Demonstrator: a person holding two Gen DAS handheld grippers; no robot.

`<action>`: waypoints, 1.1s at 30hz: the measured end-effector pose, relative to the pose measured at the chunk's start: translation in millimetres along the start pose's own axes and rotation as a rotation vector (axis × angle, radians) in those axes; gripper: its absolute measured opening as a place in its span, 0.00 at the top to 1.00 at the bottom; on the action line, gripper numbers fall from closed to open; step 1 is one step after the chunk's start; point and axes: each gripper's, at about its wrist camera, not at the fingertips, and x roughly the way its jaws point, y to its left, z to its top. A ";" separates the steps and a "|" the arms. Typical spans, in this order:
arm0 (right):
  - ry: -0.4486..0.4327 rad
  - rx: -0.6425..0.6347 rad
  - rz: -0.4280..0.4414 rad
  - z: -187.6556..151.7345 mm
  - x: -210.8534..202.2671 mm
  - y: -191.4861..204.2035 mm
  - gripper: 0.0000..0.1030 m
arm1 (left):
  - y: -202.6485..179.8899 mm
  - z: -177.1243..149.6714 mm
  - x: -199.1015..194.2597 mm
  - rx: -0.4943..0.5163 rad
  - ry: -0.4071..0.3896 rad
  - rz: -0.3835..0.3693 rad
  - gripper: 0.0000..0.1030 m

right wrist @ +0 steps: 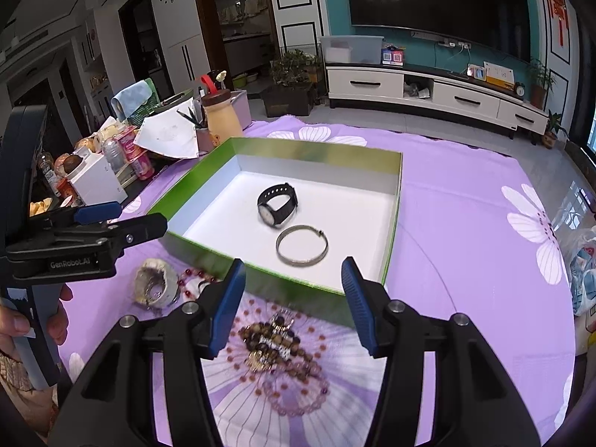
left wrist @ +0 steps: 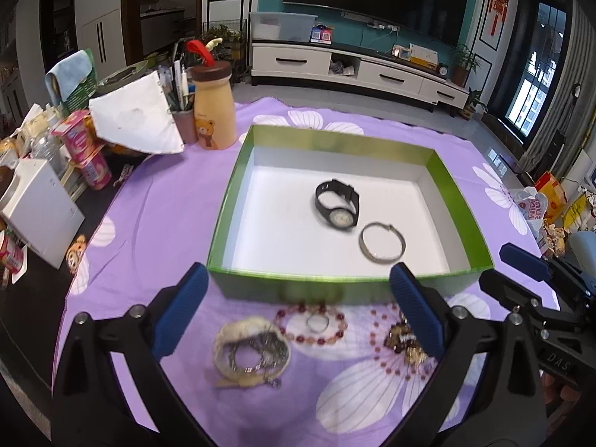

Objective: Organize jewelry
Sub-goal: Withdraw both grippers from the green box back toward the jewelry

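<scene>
A green box (left wrist: 335,290) with a white floor sits on the purple flowered cloth; it also shows in the right wrist view (right wrist: 208,257). Inside lie a black watch (left wrist: 337,205) (right wrist: 277,205) and a silver bangle (left wrist: 381,242) (right wrist: 301,246). In front of the box lie a cream band with grey chains (left wrist: 251,352) (right wrist: 154,286), a red bead bracelet (left wrist: 311,326) around a small ring (left wrist: 317,323), and a pile of brown beads and gold jewelry (left wrist: 404,341) (right wrist: 273,342). My left gripper (left wrist: 298,298) is open and empty above the bracelets. My right gripper (right wrist: 294,287) is open and empty above the bead pile.
At the left edge stand a bear bottle (left wrist: 214,108), a pen cup (left wrist: 184,123), a white fan-shaped paper (left wrist: 138,119), snack packs (left wrist: 85,149) and a white box (left wrist: 41,208). A plastic bag (left wrist: 532,205) lies at the right. The cloth (right wrist: 465,231) stretches right of the box.
</scene>
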 end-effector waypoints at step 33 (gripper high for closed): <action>0.129 -0.030 0.096 -78.1 -1.4 38.6 0.39 | 83.8 -109.3 -17.4 -0.143 0.092 -0.020 0.04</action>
